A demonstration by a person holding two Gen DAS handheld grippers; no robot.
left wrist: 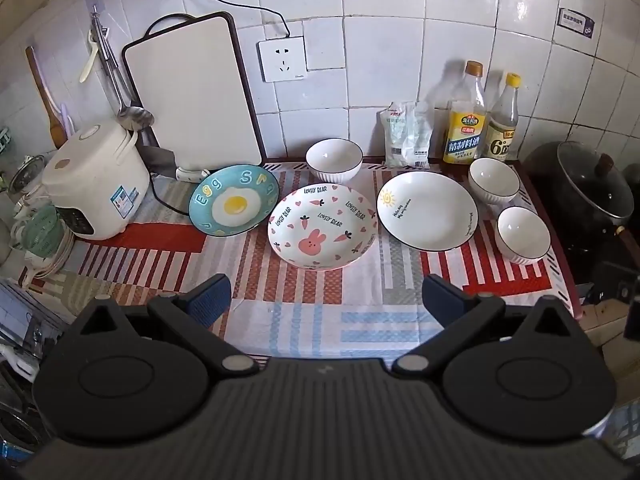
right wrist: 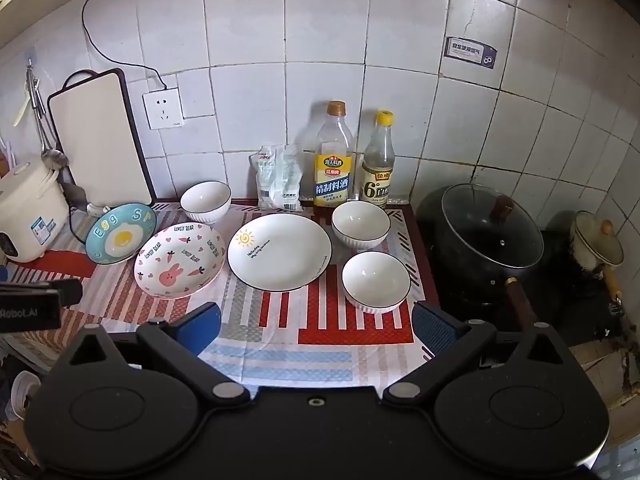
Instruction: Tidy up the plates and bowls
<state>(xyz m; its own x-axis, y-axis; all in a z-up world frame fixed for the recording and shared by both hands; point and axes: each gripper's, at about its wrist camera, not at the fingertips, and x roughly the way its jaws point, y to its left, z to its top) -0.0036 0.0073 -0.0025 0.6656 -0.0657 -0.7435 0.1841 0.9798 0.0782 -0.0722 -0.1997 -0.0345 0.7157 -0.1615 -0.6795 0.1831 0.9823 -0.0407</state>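
Three plates (left wrist: 322, 227) and three bowls (left wrist: 334, 159) spread on my worktop (left wrist: 304, 316), left tool (left wrist: 326, 300) gaping empty, right tool (right wrist: 316, 326) likewise, both hovering clear

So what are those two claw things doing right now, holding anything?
Left gripper: jaws wide open, holding nothing, above the patterned cloth.
Right gripper: jaws wide open, holding nothing.

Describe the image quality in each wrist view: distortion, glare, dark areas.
Left wrist view: fisheye bends the wall tiles; the white plate is bright but readable; the black pot sinks into shadow. Right wrist view: same bending; glare on the pot's glass lid; dark corners.
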